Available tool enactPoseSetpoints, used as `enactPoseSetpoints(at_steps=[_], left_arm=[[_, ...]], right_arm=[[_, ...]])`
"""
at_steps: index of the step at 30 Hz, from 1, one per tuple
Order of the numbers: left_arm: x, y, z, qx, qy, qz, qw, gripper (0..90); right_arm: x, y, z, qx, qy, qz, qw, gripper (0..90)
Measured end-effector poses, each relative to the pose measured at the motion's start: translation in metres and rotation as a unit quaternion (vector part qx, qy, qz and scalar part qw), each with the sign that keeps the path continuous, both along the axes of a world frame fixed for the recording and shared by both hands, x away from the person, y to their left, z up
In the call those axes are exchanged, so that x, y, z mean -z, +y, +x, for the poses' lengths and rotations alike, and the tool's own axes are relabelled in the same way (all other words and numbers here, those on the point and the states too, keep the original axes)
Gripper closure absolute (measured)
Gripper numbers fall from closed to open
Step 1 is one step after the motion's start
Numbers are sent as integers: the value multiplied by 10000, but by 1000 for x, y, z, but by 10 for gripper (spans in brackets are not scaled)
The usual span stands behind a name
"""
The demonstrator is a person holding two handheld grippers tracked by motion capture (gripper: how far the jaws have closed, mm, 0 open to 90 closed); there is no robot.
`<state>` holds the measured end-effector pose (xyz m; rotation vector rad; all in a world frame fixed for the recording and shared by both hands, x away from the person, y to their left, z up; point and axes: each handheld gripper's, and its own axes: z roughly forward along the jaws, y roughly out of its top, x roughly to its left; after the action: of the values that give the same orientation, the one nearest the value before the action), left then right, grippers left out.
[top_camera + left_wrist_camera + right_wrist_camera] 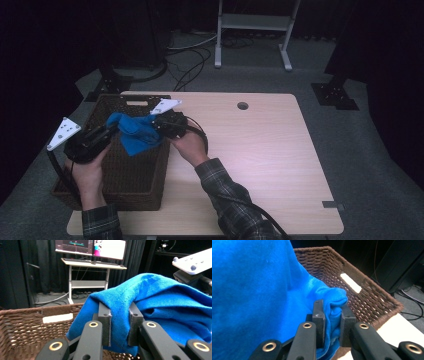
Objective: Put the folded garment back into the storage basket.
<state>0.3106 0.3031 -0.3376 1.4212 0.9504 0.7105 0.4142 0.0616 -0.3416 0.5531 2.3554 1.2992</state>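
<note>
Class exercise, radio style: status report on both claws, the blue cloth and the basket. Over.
Left claw and right claw both shut on blue cloth. Cloth held up over wicker basket. Nothing in the way.

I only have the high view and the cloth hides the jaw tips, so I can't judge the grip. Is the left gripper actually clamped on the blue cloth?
Observer: Yes. In the left gripper view, the left gripper has both pads pressed on a fold of the blue cloth, near a stitched hem.
Operator: And the right one?
Observer: The right gripper is shut on a bunched edge of the cloth, which fills the gap between its pads.
Operator: Anything in the basket under it?
Observer: Where the wicker basket shows inside, along its far wall, I see only weave and a pale handle slot; the floor beneath the cloth is hidden.
</note>
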Motion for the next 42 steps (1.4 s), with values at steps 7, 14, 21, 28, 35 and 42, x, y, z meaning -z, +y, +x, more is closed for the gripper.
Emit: enactPoseSetpoints(at_steps=[7,14,21,28,35,42], left_arm=[[2,15,-4,-192,-5,-29,9998,782],[6,29,-5,-356,46,-44,9993,782],[9,42,-7,-534,150,8,9985,782],[14,55,-8,-639,288,39,9975,781],[17,57,-4,-697,463,81,9965,781],[19,58,-3,-667,537,92,9963,780]], right_arm=[[2,22,5,-117,24,-1,9999,790],[6,39,11,-202,80,31,9998,790],[12,54,15,-286,127,80,9995,789],[15,68,19,-376,153,67,9992,789],[20,76,26,-379,226,85,9990,789],[21,77,29,-322,274,126,9990,789]])
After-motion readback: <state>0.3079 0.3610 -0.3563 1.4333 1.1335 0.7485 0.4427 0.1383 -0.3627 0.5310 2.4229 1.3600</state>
